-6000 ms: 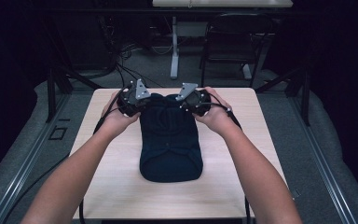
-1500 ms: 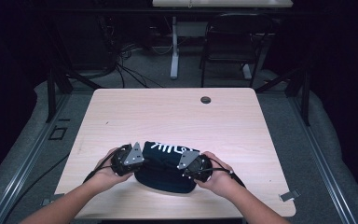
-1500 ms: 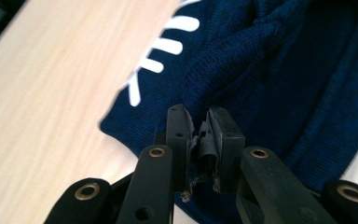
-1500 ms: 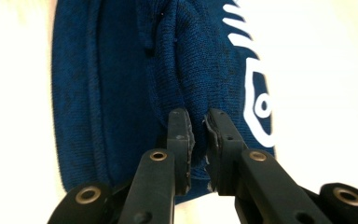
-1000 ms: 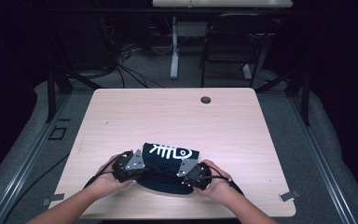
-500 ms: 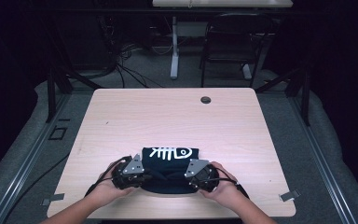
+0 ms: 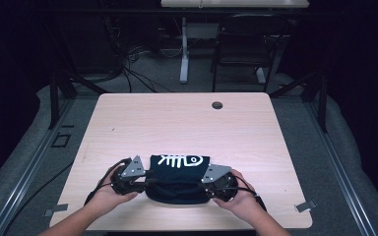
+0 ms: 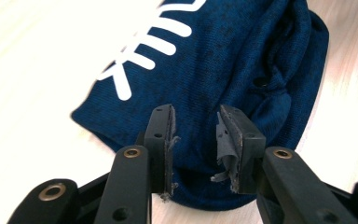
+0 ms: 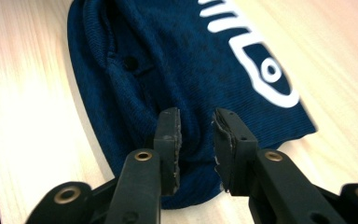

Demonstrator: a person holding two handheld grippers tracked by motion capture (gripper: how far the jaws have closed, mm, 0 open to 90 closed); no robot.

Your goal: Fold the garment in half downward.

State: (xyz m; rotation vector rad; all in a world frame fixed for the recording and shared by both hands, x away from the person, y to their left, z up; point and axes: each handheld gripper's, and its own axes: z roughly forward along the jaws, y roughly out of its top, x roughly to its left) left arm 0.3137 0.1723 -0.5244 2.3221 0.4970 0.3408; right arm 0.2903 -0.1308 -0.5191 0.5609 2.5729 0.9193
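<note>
**Folded garment at near table edge, both grippers released**

The table (image 7: 187, 123), light wood, fills the middle of the high view; dark floor, cables and a chair frame lie beyond its far side. That view alone shows a small round dark fitting (image 7: 217, 105) near the far edge of the table, well apart from the work.

The navy garment (image 7: 177, 179) lies folded into a compact bundle close to the near edge, white fish-skeleton print (image 7: 179, 160) facing up on its far half. The high view gives its placement; the gripper views give the knit texture and the bunched, rumpled folds along its near side, which from above read as a dark mass.

The left gripper (image 7: 130, 179) sits at the bundle's left end and the right gripper (image 7: 216, 181) at its right end, each held in a hand entering from below.

In the left gripper view the jaws have just been opening; they stand moderately apart above the fabric (image 8: 223, 70), nothing pinched between them. Torn pad lining hangs from both jaws.

In the right gripper view the jaws have likewise just been opening, with a narrower gap and the cloth (image 9: 168, 60) lying beneath and beyond them, not clamped.
</note>
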